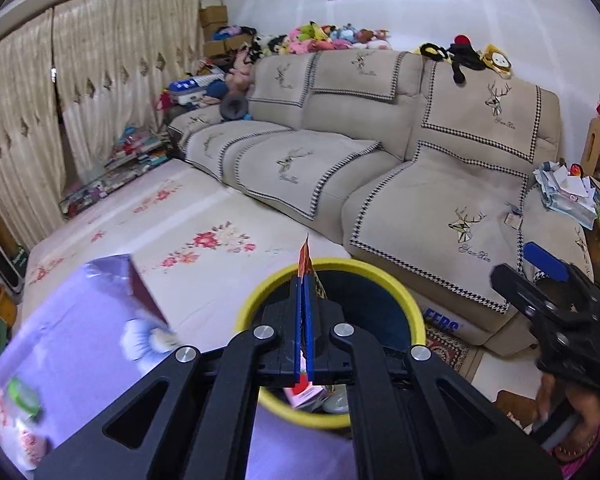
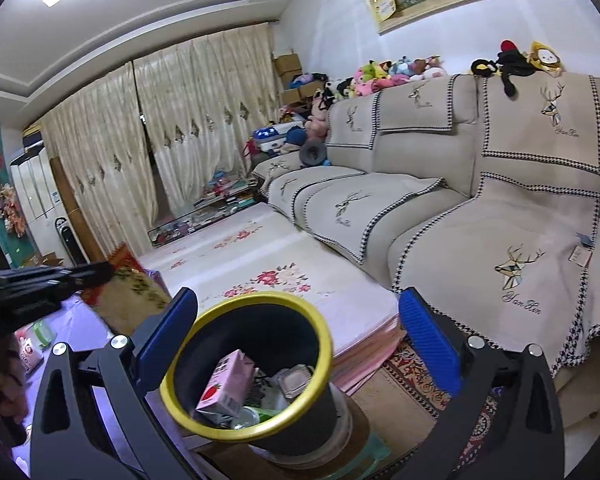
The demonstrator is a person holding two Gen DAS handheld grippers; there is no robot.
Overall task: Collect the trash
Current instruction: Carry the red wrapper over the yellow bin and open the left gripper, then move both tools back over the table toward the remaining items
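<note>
- The left tool (image 1: pixel 305 280) is clenched on a thin red-and-orange wrapper (image 1: pixel 305 258), whose top sticks up past the blue pads; the rest of the scrap is hidden between them
- Directly beneath and just ahead of that tool sits the bin (image 1: pixel 416 316), black with a yellow rim, so the wrapper hangs over its mouth
- Step in hand, as I judge it: dropping this piece of trash; the carry looks done and only the release is left
- The next move calls for parting the pads while the tips stay inside the rim's outline, since a light wrapper could flutter off to the side or cling to a pad
- The left tool points forward and slightly down, level across its two arms, centred on the bin
- The right tool (image 2: pixel 298 328) is released, its blue pads (image 2: pixel 430 340) spread wide to either side of the bin and holding nothing
- It tilts down toward the bin's mouth from a little behind it, and I cannot tell whether the pads touch the wall
- Inside the bin, below the right tool, lie a pink carton (image 2: pixel 226 384) and other pieces I cannot make out
- To the left of both tools lies the tabletop (image 1: pixel 60 320), under a purple floral cloth
- Further ahead are a floral mat (image 2: pixel 268 264) and a beige sofa (image 2: pixel 440 208)
</note>
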